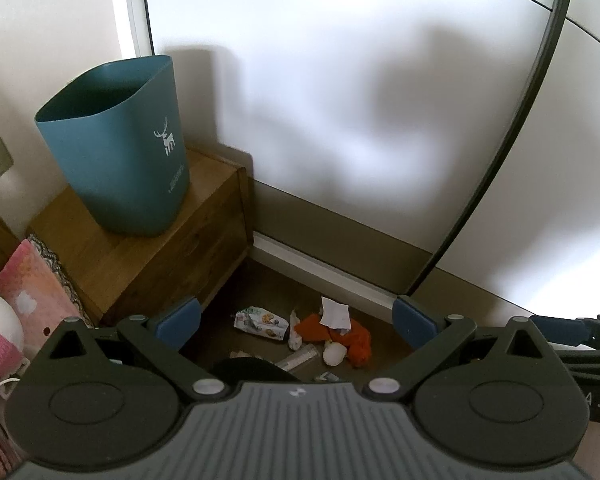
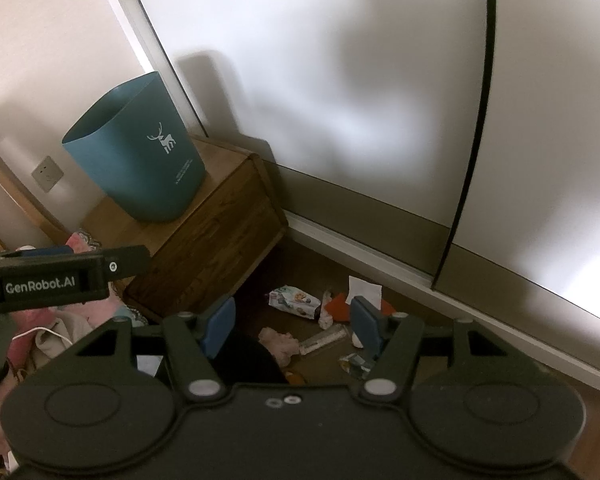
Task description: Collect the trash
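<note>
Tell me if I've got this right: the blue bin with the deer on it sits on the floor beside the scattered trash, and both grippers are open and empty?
Not quite. The blue bin stands on top of the wooden cabinet, not on the floor; the left wrist view shows this plainly. The rest holds: the trash lies scattered on the floor, and the left gripper and right gripper are open and empty.

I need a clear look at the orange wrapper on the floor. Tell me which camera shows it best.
Left wrist view: the orange wrapper lies almost fully exposed between the spread fingers, only partly under a white paper slip. In the right wrist view, a blue finger pad hides most of it.
</note>
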The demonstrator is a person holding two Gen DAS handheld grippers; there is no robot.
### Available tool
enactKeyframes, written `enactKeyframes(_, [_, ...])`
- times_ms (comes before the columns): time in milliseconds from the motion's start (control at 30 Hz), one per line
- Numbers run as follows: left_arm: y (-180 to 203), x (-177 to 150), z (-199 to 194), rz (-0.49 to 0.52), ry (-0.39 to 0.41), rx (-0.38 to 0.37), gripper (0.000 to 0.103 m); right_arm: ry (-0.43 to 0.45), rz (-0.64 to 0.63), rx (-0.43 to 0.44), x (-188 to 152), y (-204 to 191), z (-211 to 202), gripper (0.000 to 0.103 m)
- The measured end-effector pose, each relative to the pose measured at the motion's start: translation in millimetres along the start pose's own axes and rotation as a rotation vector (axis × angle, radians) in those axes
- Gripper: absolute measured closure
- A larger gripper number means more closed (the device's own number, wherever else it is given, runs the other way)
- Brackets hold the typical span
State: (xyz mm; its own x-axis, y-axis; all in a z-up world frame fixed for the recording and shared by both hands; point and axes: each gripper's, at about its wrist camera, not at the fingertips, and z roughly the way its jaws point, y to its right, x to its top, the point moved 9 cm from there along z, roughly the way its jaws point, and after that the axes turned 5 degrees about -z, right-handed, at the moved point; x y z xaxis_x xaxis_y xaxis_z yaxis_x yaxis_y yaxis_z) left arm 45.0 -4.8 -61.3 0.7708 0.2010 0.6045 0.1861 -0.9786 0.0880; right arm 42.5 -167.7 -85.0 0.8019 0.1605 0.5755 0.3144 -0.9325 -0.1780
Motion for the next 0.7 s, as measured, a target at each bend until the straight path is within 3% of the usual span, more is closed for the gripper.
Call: enactKeyframes(700, [-5.5, 1.5, -6.6, 0.008, 0.016, 0.007, 0.0, 0.021, -0.01, 0.002, -0.5, 1.1, -6.0, 0.039])
